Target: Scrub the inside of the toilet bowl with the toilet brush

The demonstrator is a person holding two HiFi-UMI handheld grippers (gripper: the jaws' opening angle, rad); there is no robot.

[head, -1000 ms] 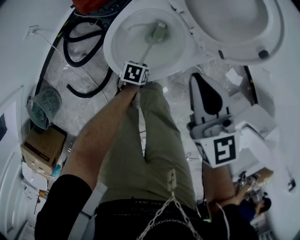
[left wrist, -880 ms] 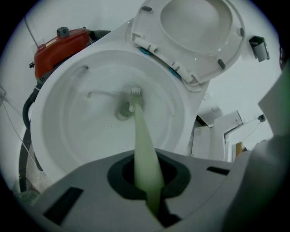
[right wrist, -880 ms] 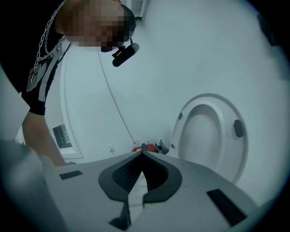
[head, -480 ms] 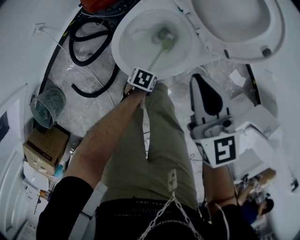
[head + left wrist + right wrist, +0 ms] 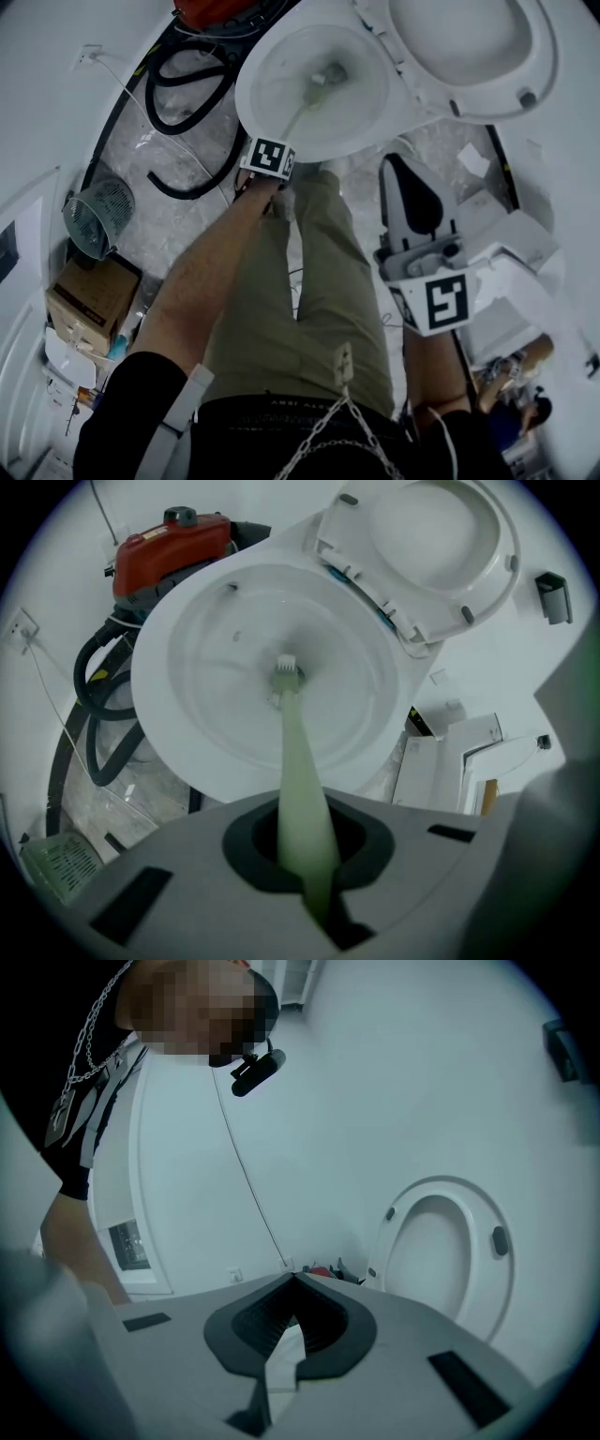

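Left claw is clenched round the pale green handle of the toilet brush, whose small bristled head sits low in the middle of the toilet bowl. Good scrubbing probably calls for a firm grip, sweeping the head up the sides and under the rim. Right claw is closed on nothing, held aside.

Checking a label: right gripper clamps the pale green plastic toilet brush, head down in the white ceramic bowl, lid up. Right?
No, it's the left gripper that clamps the pale green plastic toilet brush, head down in the white ceramic bowl, lid up. The left gripper view shows it.
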